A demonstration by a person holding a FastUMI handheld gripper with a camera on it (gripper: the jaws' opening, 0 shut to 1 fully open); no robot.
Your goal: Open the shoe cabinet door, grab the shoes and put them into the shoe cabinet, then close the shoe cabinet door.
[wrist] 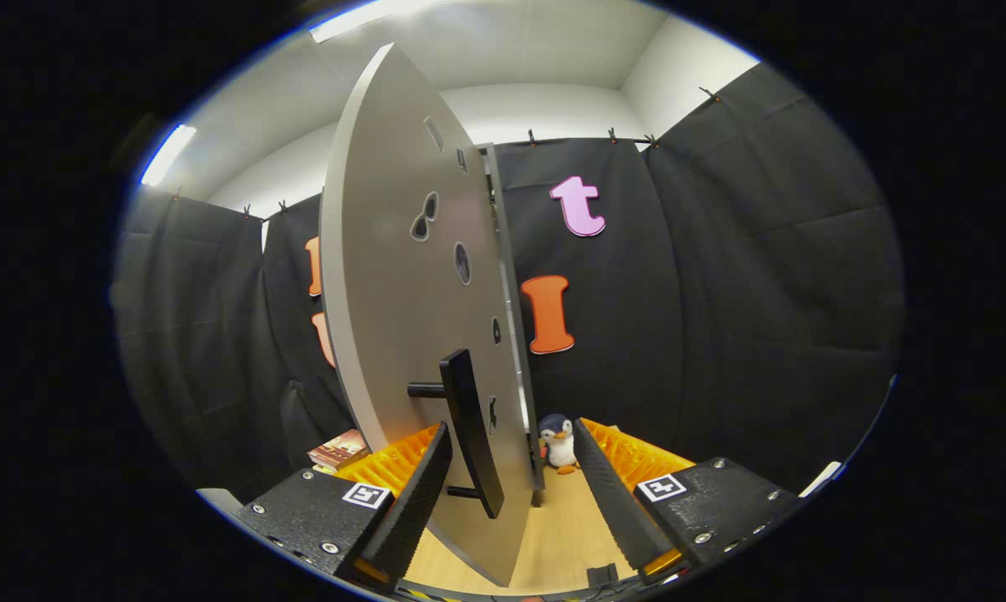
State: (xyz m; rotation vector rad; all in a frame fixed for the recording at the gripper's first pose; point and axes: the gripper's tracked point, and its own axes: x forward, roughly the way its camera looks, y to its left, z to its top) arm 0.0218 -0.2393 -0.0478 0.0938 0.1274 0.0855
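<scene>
In the gripper view, the gripper (pixel 511 468) has its fingers spread wide apart, pressing on nothing. Between them stands the grey cabinet door (pixel 402 276), swung open and seen nearly edge-on, its black handle (pixel 472 431) close beside the left finger (pixel 415 493). Beyond the fingers a toy penguin (pixel 559 441) sits on the wooden counter (pixel 561 535); a book (pixel 339 450) lies left of the door.
</scene>
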